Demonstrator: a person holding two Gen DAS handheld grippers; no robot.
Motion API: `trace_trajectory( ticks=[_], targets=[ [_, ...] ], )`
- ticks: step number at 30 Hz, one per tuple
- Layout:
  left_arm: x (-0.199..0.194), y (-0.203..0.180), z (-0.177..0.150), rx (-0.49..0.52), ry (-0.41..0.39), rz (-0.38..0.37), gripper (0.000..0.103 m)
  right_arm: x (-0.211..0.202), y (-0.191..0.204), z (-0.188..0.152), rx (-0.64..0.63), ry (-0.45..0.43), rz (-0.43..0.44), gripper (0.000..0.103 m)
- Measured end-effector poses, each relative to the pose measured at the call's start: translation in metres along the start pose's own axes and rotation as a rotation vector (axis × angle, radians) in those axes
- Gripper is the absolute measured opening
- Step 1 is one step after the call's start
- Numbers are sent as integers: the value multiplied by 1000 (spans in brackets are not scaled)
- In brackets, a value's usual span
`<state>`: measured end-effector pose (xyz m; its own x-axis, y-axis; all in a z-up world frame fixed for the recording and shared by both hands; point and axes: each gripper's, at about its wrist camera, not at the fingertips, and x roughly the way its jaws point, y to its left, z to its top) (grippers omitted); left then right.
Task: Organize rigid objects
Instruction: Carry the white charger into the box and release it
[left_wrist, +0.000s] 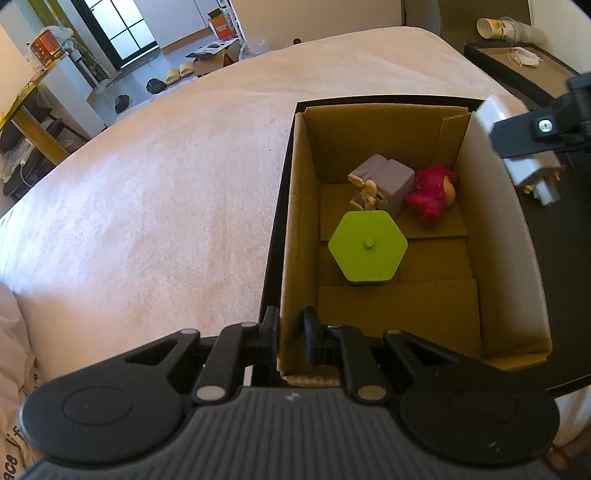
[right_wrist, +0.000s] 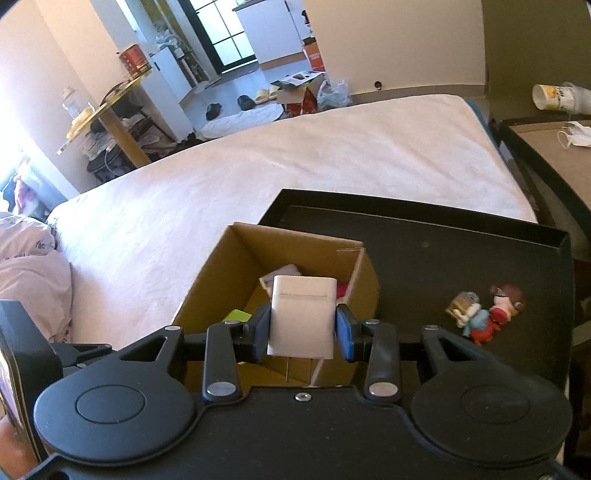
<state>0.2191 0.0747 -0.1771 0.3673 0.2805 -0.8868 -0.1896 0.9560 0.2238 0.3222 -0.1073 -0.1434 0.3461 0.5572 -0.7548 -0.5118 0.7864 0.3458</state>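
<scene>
Clamping white charger (right_wrist: 302, 317) in right claw (right_wrist: 303, 326) | left claw (left_wrist: 290, 334) pinching box wall (left_wrist: 291, 221)

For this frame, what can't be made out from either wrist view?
- Right wrist: most of the cardboard box floor is hidden by the white charger held in the right gripper.
- Right wrist: the small figurines on the black tray are too small to identify.
- Left wrist: the left gripper straddles the box wall; contact is unclear.
- Left wrist: the charger is blurred at the edge.
</scene>
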Motion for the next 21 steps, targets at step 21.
trace_trajectory(
  ticks=[21],
  targets=[
    [0, 12, -4, -31, -34, -58, 11, 47, 34, 0, -57, 105, -49, 37]
  ],
)
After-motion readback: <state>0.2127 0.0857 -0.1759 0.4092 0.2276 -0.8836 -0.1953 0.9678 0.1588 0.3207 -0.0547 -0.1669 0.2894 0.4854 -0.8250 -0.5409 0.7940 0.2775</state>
